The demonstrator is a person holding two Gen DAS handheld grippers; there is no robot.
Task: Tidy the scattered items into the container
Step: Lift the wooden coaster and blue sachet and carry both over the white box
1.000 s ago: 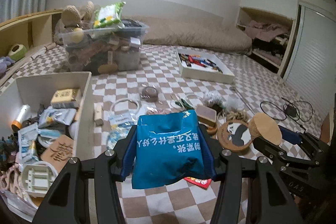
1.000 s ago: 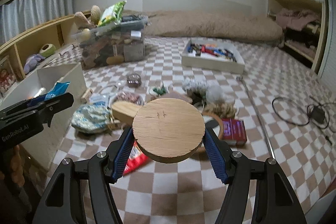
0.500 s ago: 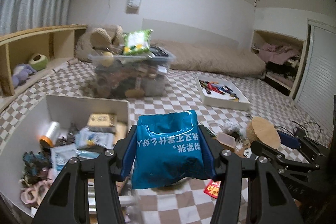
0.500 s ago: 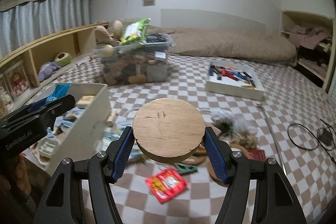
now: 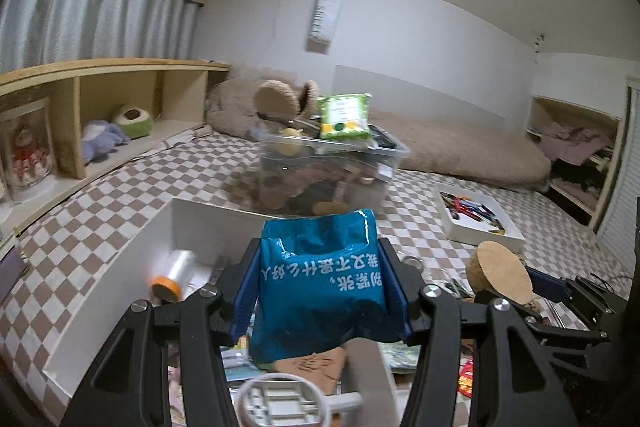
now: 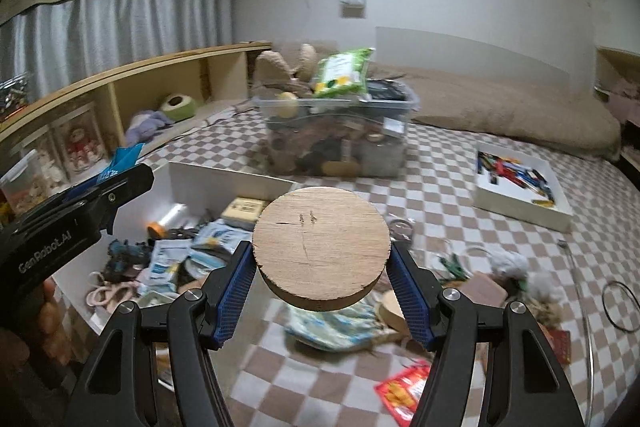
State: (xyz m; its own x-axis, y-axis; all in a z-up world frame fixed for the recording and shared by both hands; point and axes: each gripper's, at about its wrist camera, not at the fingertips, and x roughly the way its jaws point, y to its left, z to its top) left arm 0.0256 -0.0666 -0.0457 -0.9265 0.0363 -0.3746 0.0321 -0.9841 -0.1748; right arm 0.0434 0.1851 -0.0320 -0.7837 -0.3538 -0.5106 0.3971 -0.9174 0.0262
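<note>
"GenRobot.AI" marks the left gripper [image 6: 120, 183], its fingers clenched on a blue Chinese-lettered packet [image 5: 320, 279] above the white box [image 5: 120, 267]; the right gripper [image 6: 322, 291], angled downward, clamps a wooden disc [image 6: 322, 247].

Box [image 6: 224, 175] sits left, bin [image 6: 336, 143] behind it, tray [image 6: 520, 203] off right, loose bits [image 6: 404, 391] on the floor between.

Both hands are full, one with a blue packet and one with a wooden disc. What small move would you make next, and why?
Probably ease the left hand-held gripper a little lower and let go. It grips the blue packet above the open white box, which already holds collected bits. The wooden disc in the right hand-held gripper looks short of the box.
</note>
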